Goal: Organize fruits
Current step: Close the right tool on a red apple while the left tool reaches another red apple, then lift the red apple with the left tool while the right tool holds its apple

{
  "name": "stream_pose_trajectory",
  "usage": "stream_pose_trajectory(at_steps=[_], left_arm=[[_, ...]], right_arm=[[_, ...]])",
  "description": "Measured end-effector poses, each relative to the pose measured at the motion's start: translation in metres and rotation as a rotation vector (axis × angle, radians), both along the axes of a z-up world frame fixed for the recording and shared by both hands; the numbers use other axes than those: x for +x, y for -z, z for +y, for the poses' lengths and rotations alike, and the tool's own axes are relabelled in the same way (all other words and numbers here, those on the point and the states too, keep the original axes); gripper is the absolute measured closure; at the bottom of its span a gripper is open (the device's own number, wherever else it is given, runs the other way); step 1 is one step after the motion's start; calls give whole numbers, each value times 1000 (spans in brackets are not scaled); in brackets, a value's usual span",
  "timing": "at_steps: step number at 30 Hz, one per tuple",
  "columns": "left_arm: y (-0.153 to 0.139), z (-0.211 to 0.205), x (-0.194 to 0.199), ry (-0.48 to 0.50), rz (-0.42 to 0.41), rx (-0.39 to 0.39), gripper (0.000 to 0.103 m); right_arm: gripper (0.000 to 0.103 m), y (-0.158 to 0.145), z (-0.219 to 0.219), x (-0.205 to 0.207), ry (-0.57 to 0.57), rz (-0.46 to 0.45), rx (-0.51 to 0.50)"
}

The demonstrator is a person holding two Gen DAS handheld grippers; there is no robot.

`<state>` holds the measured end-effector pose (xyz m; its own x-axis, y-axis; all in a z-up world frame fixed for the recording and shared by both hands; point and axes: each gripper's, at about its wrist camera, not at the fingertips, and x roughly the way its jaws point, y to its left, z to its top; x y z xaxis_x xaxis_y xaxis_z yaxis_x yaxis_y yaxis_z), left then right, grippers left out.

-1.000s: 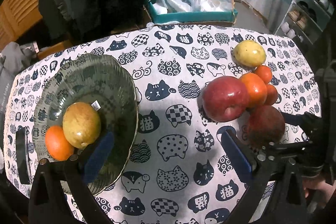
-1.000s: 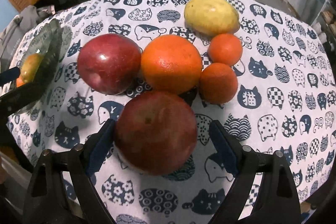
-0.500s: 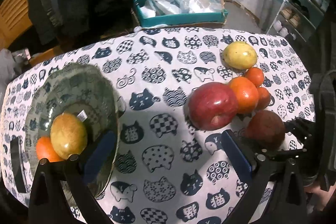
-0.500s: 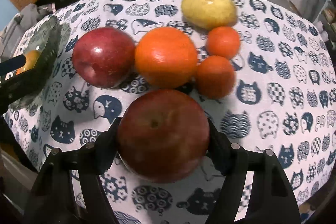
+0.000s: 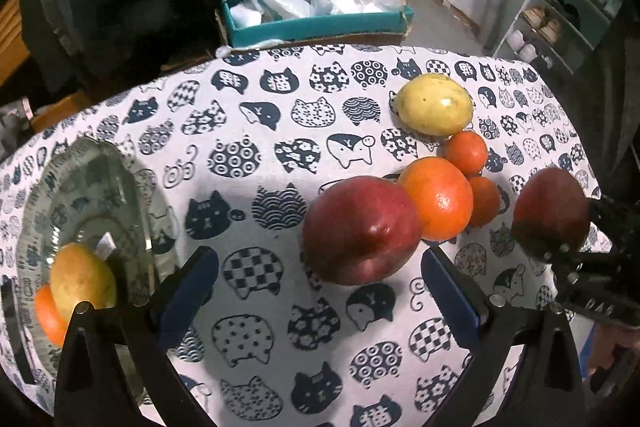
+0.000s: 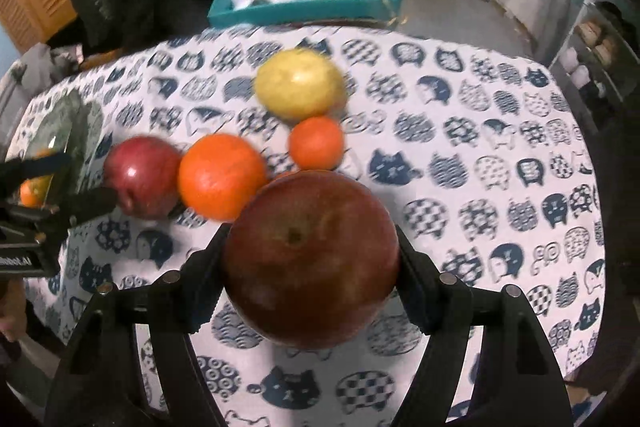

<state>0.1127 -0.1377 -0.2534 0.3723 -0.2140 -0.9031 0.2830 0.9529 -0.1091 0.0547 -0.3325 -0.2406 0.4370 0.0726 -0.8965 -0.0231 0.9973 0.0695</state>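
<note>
My right gripper [image 6: 311, 263] is shut on a dark red apple [image 6: 310, 251] and holds it above the cat-print cloth; the same apple [image 5: 550, 215] shows at the right of the left wrist view. On the cloth lie a red apple [image 5: 360, 227], a large orange [image 5: 438, 197], two small tangerines [image 5: 466, 151] and a yellow fruit [image 5: 434, 105]. My left gripper [image 5: 318, 287] is open just in front of the red apple, not touching it. A glass bowl [image 5: 100, 187] at the left holds a yellow-green fruit [image 5: 82, 281] and an orange [image 5: 48, 315].
Behind the table stands a teal box [image 5: 316, 23] stuffed with plastic bags. Dark clothing hangs at the back left. A shelf with shoes [image 5: 560, 19] is at the far right. The table's round edge runs close behind the yellow fruit.
My right gripper closed on the dark red apple and lifted it off the cloth. My left gripper shifted right, from the bowl toward the red apple.
</note>
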Motion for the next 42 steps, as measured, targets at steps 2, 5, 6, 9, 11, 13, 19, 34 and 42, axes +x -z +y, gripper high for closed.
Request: stream_pose_trajectory(at_steps=[2,5,6,9,11,13,19,34,42], left_arm=[[4,-2,3,-3,11,-10,1],[10,-5,7,-4,28,-14,1],[12,-7,9,-5,33,-14,1],[18,-11,13,-4,43,-16,1],[21,-12,17,-2,51,-23,1],[24,-14,20,-4,59,-30,1],[33,-21,26,19,77,-24,5],[30,-27,23,41,85,-60,26],[13,-17,11,16,38,-48,26]], right_arm=[[29,-3,-8,3,17,-8,7],[29,-7,-19,7,39,-18,18],[29,-7,-22,9,45,-21,22],[29,-8,-29,11,60,-25,28],[29,-7,-33,12,68,-24,32],[29,-5,-36,13,76,-21,35],[29,-2,-42,16,88,-13,46],[29,-6,-32,25,71,-20,36],[29,-23,-19,25,49,-57,26]])
